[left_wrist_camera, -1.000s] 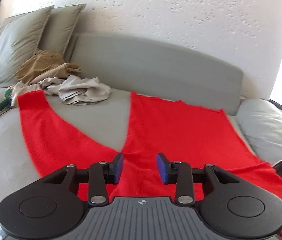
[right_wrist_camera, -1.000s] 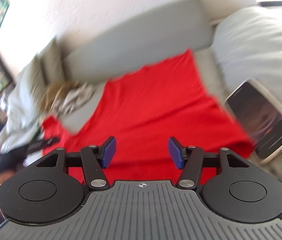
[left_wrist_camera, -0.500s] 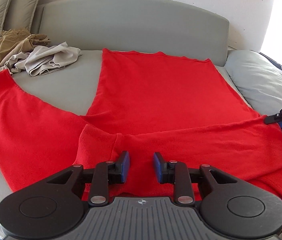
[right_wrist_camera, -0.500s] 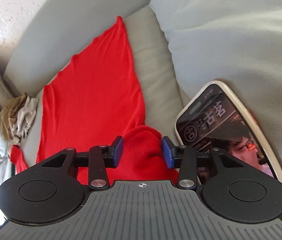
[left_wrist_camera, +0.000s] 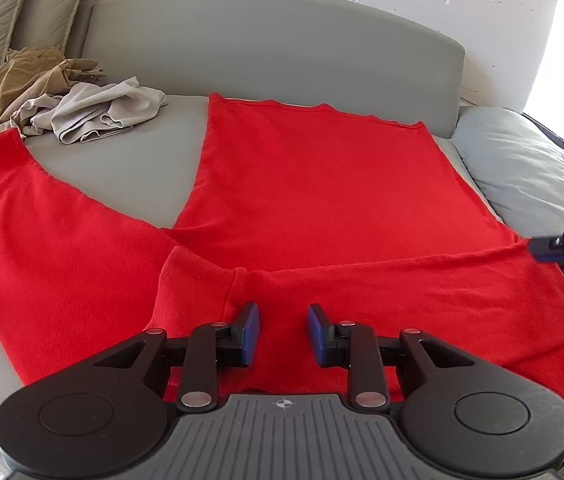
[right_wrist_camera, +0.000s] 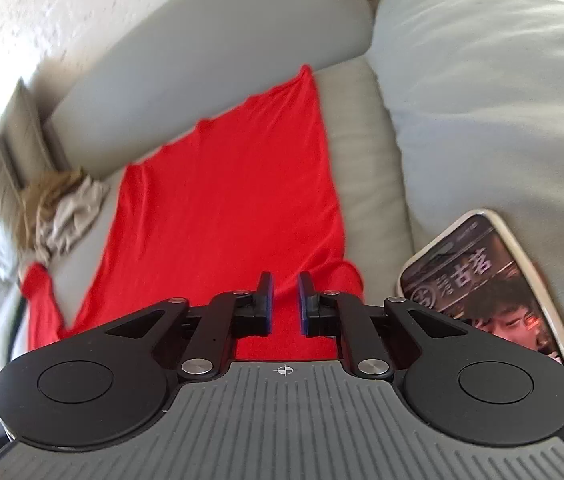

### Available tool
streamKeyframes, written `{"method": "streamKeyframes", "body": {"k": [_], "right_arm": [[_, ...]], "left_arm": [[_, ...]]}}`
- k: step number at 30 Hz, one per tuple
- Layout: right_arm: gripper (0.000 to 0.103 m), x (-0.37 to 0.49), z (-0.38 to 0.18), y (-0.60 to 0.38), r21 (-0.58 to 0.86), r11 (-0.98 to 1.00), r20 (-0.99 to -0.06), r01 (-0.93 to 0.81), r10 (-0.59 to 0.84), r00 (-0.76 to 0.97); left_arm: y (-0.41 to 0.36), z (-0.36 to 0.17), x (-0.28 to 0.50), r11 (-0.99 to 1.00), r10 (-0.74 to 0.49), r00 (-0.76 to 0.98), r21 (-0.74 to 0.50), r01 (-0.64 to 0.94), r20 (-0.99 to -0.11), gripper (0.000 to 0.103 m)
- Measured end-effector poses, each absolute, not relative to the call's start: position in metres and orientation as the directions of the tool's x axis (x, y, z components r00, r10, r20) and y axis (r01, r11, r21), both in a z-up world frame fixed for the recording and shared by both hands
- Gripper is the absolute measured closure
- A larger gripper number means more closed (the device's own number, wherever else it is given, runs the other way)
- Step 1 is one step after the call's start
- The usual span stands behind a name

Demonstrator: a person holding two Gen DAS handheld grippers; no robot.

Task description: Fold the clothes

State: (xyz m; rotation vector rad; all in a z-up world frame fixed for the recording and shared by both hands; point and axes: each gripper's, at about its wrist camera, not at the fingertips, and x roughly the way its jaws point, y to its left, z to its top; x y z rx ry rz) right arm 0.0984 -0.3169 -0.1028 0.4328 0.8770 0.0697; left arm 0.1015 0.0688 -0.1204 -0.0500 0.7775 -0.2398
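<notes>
Jaws parted over red sweater (left_wrist_camera: 322, 184), hem toward backrest (left_wrist_camera: 274, 48).

Quick count: one red sweater (left_wrist_camera: 322, 208) spread over the sofa (left_wrist_camera: 274, 56), two crumpled garments, a tan one (left_wrist_camera: 30, 76) and a grey one (left_wrist_camera: 102, 112), at the sofa's back left corner, one phone (right_wrist_camera: 494, 280) at its right edge, and two grippers, left (left_wrist_camera: 283, 334) and right (right_wrist_camera: 285, 304).

On my right wrist view, the phone (right_wrist_camera: 494, 304) lying on the cushion shows large pale characters on its screen, of which I can read "古茗", beside a round logo. On my left view I find nothing readable.
</notes>
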Motion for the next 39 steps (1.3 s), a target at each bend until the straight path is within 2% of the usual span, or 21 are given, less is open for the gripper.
{"method": "streamKeyframes", "body": {"k": [1,2,3,5,7,10,15,19,22,25,28,29,32,35,37,39], "right_arm": [[0.083,0.099,-0.109,-0.308,0.331,0.936,-0.766,0.117,0.194,0.613],[0.097,0.095,-0.110,-0.305,0.266,0.951,-0.784,0.156,0.119,0.610],[0.103,0.091,-0.112,-0.302,0.200,0.960,-0.796,0.195,0.043,0.604],[0.103,0.084,-0.114,-0.297,0.071,0.961,-0.806,0.268,-0.103,0.583],[0.090,0.074,-0.111,-0.296,0.017,0.954,-0.808,0.299,-0.163,0.566],[0.087,0.049,-0.091,-0.287,0.022,0.958,-0.764,0.286,-0.168,0.623],[0.084,0.026,-0.077,-0.249,0.047,0.991,-0.709,0.126,-0.055,0.703],[0.085,0.016,-0.099,-0.202,-0.081,0.996,-0.728,-0.037,-0.034,0.685],[0.082,-0.002,-0.101,-0.201,-0.164,0.986,-0.718,-0.019,-0.106,0.688],[0.080,-0.017,-0.091,-0.220,-0.138,0.990,-0.757,0.036,-0.129,0.641],[0.079,-0.036,-0.081,-0.235,-0.091,0.992,-0.783,0.088,-0.126,0.610],[0.078,-0.042,-0.077,-0.238,-0.066,0.993,-0.783,0.094,-0.110,0.612],[0.066,-0.047,-0.068,-0.232,0.001,0.998,-0.755,0.064,-0.041,0.655],[0.063,-0.039,-0.066,-0.208,0.011,1.000,-0.727,0.000,0.008,0.687],[0.060,-0.029,-0.073,-0.195,0.011,0.999,-0.745,-0.041,0.036,0.666],[0.056,-0.023,-0.082,-0.188,0.027,0.998,-0.775,-0.057,0.057,0.629]], "left_arm": [[0.069,-0.120,0.101,0.972,-0.230,0.687,-0.130,0.195,-0.689,0.076],[0.069,-0.120,0.101,0.973,-0.227,0.688,-0.128,0.193,-0.689,0.075],[0.070,-0.120,0.101,0.973,-0.226,0.688,-0.129,0.190,-0.690,0.075],[0.072,-0.120,0.101,0.972,-0.232,0.687,-0.142,0.186,-0.689,0.075],[0.075,-0.120,0.101,0.971,-0.240,0.685,-0.158,0.182,-0.688,0.075],[0.076,-0.118,0.099,0.969,-0.246,0.693,-0.162,0.185,-0.678,0.075],[0.075,-0.116,0.090,0.962,-0.270,0.702,-0.160,0.220,-0.659,0.077],[0.071,-0.119,0.085,0.970,-0.226,0.698,-0.090,0.227,-0.679,0.076],[0.074,-0.119,0.084,0.971,-0.223,0.696,-0.097,0.217,-0.682,0.076],[0.075,-0.117,0.081,0.976,-0.204,0.702,-0.086,0.201,-0.683,0.076],[0.071,-0.109,0.067,0.988,-0.130,0.736,-0.028,0.149,-0.664,0.078],[0.067,-0.104,0.058,0.988,-0.132,0.757,-0.021,0.154,-0.640,0.080],[0.049,-0.095,0.028,0.967,-0.234,0.785,-0.049,0.252,-0.574,0.078],[0.032,-0.106,0.018,0.942,-0.300,0.711,-0.082,0.324,-0.636,0.072],[0.021,-0.115,0.015,0.940,-0.263,0.670,-0.026,0.341,-0.694,0.072],[0.011,-0.115,0.005,0.925,-0.217,0.666,0.066,0.373,-0.714,0.070]]}}
